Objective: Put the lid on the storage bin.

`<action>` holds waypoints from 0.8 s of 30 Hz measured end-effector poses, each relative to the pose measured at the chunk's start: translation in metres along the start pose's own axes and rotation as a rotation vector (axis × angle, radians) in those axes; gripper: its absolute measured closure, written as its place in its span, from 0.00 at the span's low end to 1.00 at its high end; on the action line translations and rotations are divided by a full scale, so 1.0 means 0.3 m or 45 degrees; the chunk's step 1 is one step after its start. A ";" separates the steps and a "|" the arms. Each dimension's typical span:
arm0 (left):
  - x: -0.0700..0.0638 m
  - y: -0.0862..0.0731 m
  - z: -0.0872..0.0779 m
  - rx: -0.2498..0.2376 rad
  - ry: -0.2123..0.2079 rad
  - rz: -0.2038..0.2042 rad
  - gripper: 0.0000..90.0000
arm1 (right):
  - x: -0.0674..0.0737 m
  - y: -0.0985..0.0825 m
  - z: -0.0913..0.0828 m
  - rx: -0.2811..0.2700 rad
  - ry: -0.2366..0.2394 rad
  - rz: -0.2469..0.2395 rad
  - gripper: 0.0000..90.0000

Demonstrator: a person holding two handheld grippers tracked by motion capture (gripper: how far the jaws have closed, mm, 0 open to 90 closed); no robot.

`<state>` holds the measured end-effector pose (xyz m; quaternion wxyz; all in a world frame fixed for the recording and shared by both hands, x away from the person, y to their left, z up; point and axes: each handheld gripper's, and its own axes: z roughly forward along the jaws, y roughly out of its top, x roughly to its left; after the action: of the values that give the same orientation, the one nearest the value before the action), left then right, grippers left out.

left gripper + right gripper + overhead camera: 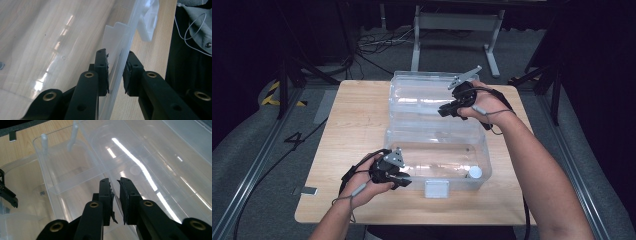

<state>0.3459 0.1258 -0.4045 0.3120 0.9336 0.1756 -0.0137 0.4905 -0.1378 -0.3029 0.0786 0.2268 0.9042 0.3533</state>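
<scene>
A clear box (437, 160) sits at the centre of the bench (352, 130), with its clear lid (427, 95) swung open and lying back toward 12 o'clock, joined to the box along the far edge. The two hands split the work, as I judge it: one pins the box so it cannot slide, the other takes the lid to swing it.

The left gripper (398, 175) sits at the box's near-left corner, about 7 o'clock from the box's middle. In the left gripper view its jaws straddle the thin front wall (117, 75), one jaw inside the box and one outside. The jaws stand a little apart, with the wall between them; the pads look close to the plastic, but I cannot tell whether they press on it. The white latch (150, 20) hangs on the same wall farther along, at 6 o'clock on the box in the high view.

The right gripper (451, 107) reaches to the lid's right part, at about 2 o'clock from the box. In the right gripper view its jaws are nearly together, with only a narrow gap between them, and a thin clear edge of the lid (115, 200) seems to run into that gap. Whether it is truly pinched is hard to tell through the clear plastic.

A small white cap (475, 172) lies inside the box at its near-right corner.
</scene>
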 end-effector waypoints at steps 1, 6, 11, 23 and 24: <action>0.001 0.000 0.000 -0.002 -0.001 0.000 0.85 | 0.001 -0.001 -0.001 -0.001 -0.003 -0.003 0.90; 0.002 -0.003 0.000 -0.008 -0.006 -0.016 0.84 | 0.011 -0.007 -0.007 -0.009 -0.016 -0.007 0.90; 0.001 -0.004 0.000 -0.006 -0.006 -0.025 0.84 | 0.025 -0.010 -0.014 -0.012 -0.024 -0.025 0.90; 0.002 -0.006 0.000 -0.008 -0.006 -0.031 0.84 | 0.062 -0.011 -0.034 -0.009 -0.015 -0.065 0.91; 0.002 -0.006 -0.001 -0.007 -0.006 -0.031 0.84 | 0.065 -0.011 -0.036 -0.008 -0.014 -0.068 0.91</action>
<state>0.3457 0.1274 -0.4054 0.3149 0.9305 0.1861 -0.0190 0.4688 -0.1374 -0.2966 0.0936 0.2045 0.9083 0.3526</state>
